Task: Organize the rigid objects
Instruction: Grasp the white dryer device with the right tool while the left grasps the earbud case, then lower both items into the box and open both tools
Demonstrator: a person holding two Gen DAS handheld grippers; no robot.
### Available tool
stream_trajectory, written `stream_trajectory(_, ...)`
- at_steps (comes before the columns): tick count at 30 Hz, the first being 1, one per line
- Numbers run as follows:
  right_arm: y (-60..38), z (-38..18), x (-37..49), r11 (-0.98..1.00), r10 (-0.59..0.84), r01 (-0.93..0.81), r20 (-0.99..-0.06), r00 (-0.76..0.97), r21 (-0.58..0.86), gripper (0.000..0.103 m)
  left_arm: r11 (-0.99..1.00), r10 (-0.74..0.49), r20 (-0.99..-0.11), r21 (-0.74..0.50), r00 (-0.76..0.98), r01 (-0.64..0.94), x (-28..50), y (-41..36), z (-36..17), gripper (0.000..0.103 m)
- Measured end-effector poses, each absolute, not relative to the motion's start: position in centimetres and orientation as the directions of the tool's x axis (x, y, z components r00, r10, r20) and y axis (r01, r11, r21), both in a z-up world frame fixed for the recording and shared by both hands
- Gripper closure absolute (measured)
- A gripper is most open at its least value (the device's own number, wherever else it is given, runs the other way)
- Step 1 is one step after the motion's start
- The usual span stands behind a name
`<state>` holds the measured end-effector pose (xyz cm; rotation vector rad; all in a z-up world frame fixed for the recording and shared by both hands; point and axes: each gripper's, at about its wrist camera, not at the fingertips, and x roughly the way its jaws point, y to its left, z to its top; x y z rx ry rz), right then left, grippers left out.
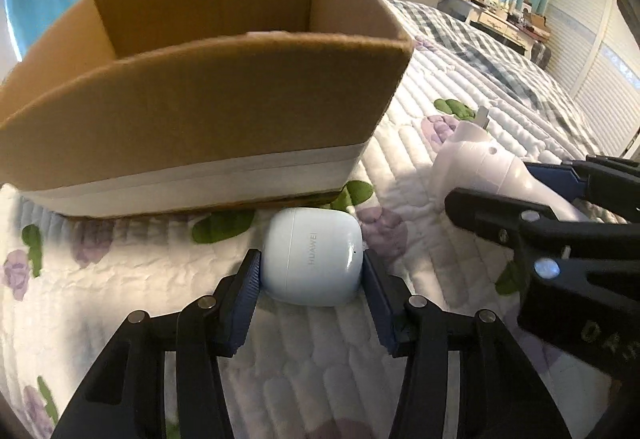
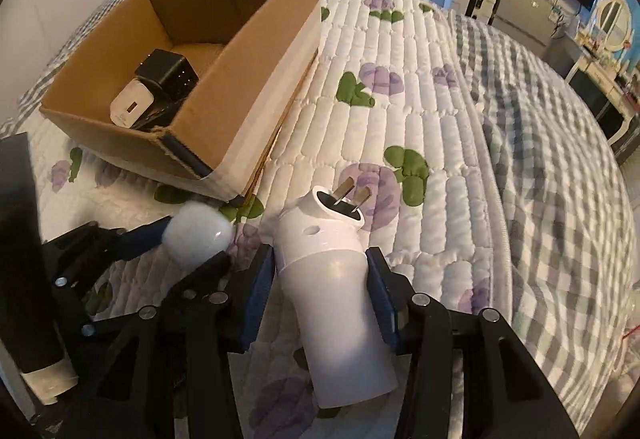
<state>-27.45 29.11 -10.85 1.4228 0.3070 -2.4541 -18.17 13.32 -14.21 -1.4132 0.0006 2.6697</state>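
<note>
A white earbud case (image 1: 312, 257) lies on the flowered quilt just in front of the cardboard box (image 1: 200, 111). My left gripper (image 1: 307, 267) is shut on it, with a blue pad against each side. To the right, a white cylindrical plug adapter (image 2: 332, 299) with two metal prongs sits between the pads of my right gripper (image 2: 320, 263), which is shut on its body. The right wrist view looks into the box (image 2: 248, 59), where a black charger (image 2: 168, 73) and a white charger (image 2: 130, 105) lie. The two grippers stand side by side, close together.
The white quilt (image 2: 400, 119) with purple flowers covers the bed, and a grey checked blanket (image 2: 540, 159) lies to the right. A black tube with a white end (image 2: 24, 259) stands at the left edge. Furniture and a mirror line the far wall.
</note>
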Motion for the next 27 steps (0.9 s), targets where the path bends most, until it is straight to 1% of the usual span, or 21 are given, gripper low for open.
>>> stream_trajectory(3,28.6,-10.0,-26.5,-0.935,-0.101,0.341,-0.853,-0.513,-0.094,0.057,-0.994,0.089,-0.819,-0.041,-0.567,-0.096,-17.1,12.4,-13.0,0.052)
stream_trajectory(6,28.2,-8.9,-25.7,-0.939,-0.096,0.329,-0.84,-0.535,-0.103,0.057,-0.993,0.107,-0.807,-0.062,-0.582,-0.096,-15.9,11.2,-11.6,0.052)
stream_trajectory(9,27.7,-7.4,-24.6,-0.943,-0.081,0.31,-0.821,-0.565,-0.12,0.057,-0.994,0.099,-0.795,-0.054,-0.598,-0.094,-14.7,10.0,-9.9,0.052)
stream_trajectory(13,26.6,-5.4,-22.9,-0.947,-0.087,0.3,-0.801,-0.592,-0.119,0.057,-0.994,0.105,-0.768,-0.065,-0.632,-0.087,-13.6,8.6,-7.0,0.052)
stream_trajectory(21,23.2,0.6,-20.0,-0.939,-0.115,0.314,-0.735,-0.668,-0.138,0.057,-0.996,0.088,-0.701,-0.051,-0.708,-0.073,-12.2,5.5,-1.0,0.052)
stream_trajectory(27,20.5,5.3,-19.5,-0.928,-0.172,0.349,-0.677,-0.716,-0.133,0.057,-0.996,0.053,-0.645,0.025,-0.762,-0.09,-12.2,3.7,2.5,0.052)
